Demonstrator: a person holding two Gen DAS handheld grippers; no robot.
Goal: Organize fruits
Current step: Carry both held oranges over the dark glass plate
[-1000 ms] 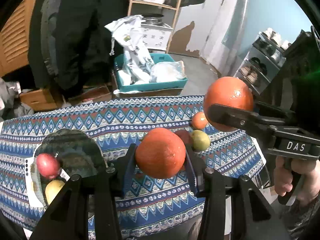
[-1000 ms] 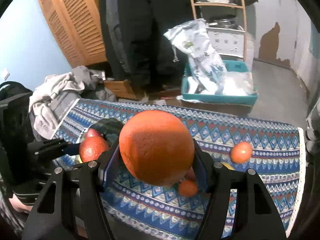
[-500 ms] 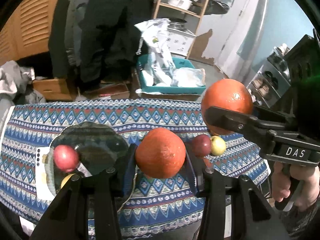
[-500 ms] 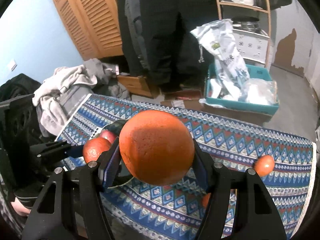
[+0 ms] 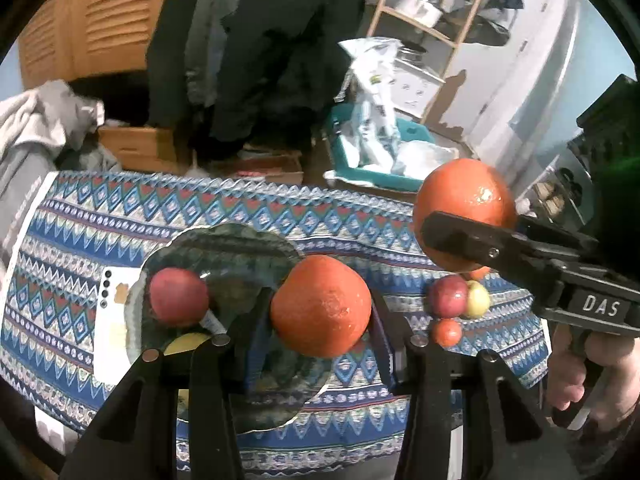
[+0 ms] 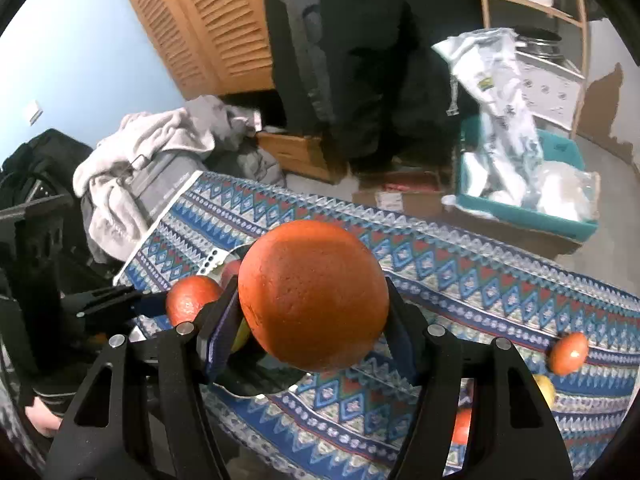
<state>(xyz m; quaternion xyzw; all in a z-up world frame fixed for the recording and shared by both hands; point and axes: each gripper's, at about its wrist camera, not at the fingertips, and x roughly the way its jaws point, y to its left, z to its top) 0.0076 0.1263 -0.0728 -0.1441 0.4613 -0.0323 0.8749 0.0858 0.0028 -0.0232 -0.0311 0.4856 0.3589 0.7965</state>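
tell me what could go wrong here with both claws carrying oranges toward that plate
1. The plate already holds a red apple and a yellow fruit, so a round orange set down there might roll off.
2. The right claw grips its big orange only at the sides; it may slip.
3. The left claw and its orange sit close by, so they could bump.

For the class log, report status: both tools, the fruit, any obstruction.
Left tool shut on an orange, above the glass plate. Right tool shut on a second orange. No obstruction seen.
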